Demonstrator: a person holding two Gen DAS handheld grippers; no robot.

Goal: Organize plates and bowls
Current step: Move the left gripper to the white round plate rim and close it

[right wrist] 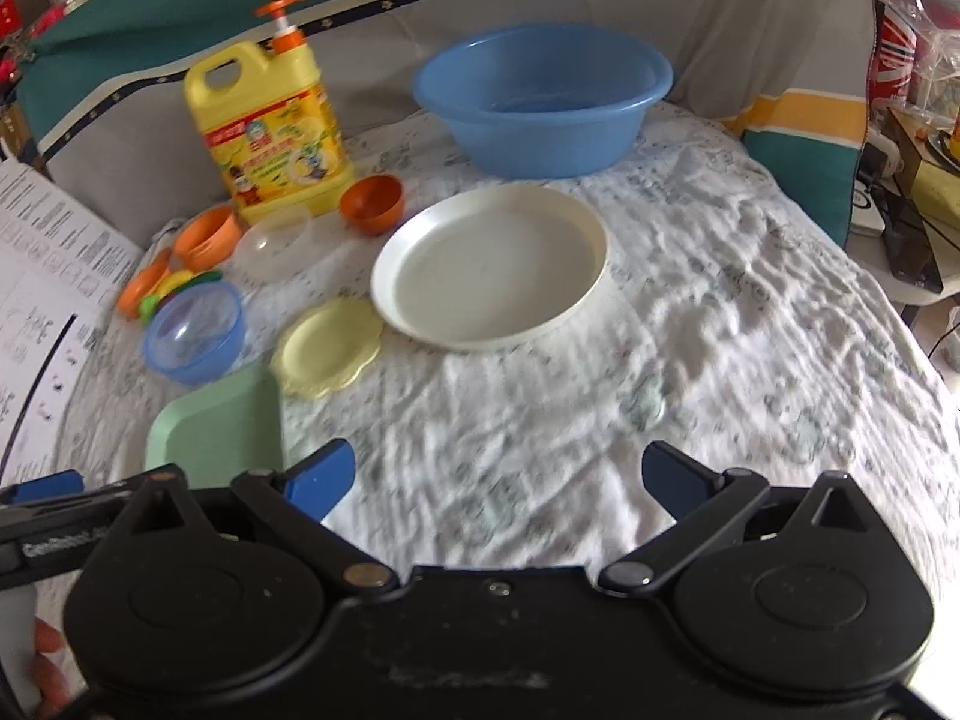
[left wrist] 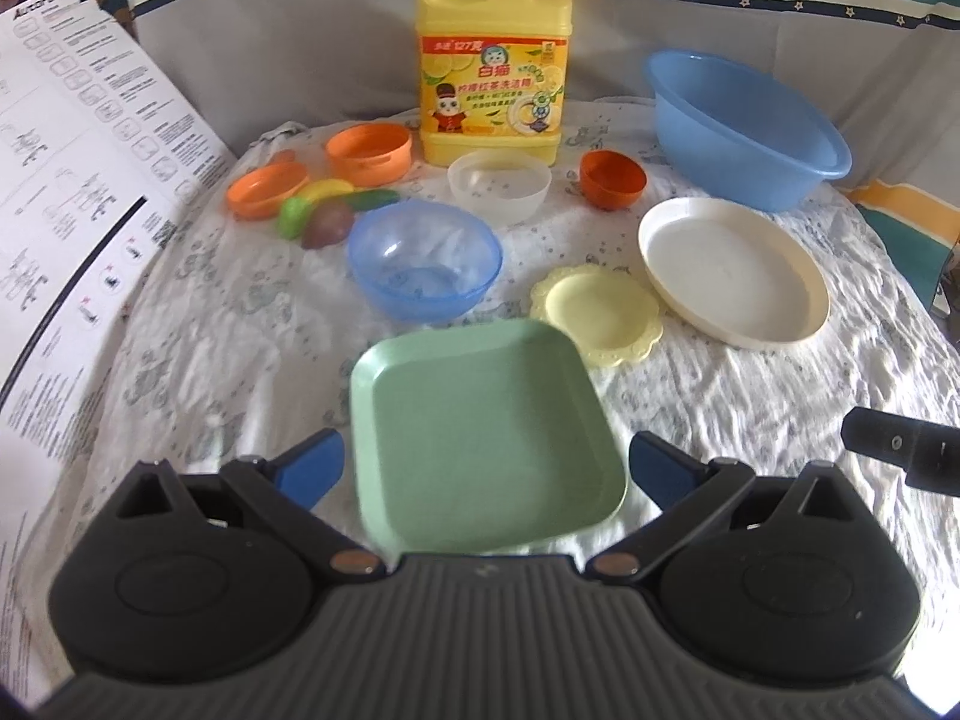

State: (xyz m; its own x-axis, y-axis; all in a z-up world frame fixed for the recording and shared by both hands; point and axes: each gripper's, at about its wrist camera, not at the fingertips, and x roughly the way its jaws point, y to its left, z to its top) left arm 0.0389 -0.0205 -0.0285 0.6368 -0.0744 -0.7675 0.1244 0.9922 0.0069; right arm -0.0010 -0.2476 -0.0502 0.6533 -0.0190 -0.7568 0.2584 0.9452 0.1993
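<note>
A green square plate [left wrist: 480, 432] lies nearest me on the cloth, and my left gripper [left wrist: 486, 468] stands open with a blue fingertip on either side of its near part, above it. Behind lie a small yellow scalloped plate [left wrist: 600, 312], a large white plate [left wrist: 732, 270], a clear blue bowl [left wrist: 425, 261], a frosted white bowl [left wrist: 499, 185] and a dark orange bowl [left wrist: 612, 178]. My right gripper [right wrist: 498, 480] is open over bare cloth, right of the green plate [right wrist: 219, 426] and in front of the white plate [right wrist: 489, 264]. The yellow plate [right wrist: 327, 345] and blue bowl [right wrist: 193, 333] sit to its left.
A blue basin [left wrist: 747, 129] stands at the back right beside a yellow detergent jug [left wrist: 492, 63]. Orange toy cups [left wrist: 369, 153] and plastic fruit [left wrist: 318, 213] lie at the back left. A printed sheet [left wrist: 66, 180] rises along the left. Wrinkled cloth [right wrist: 720, 330] spreads to the right.
</note>
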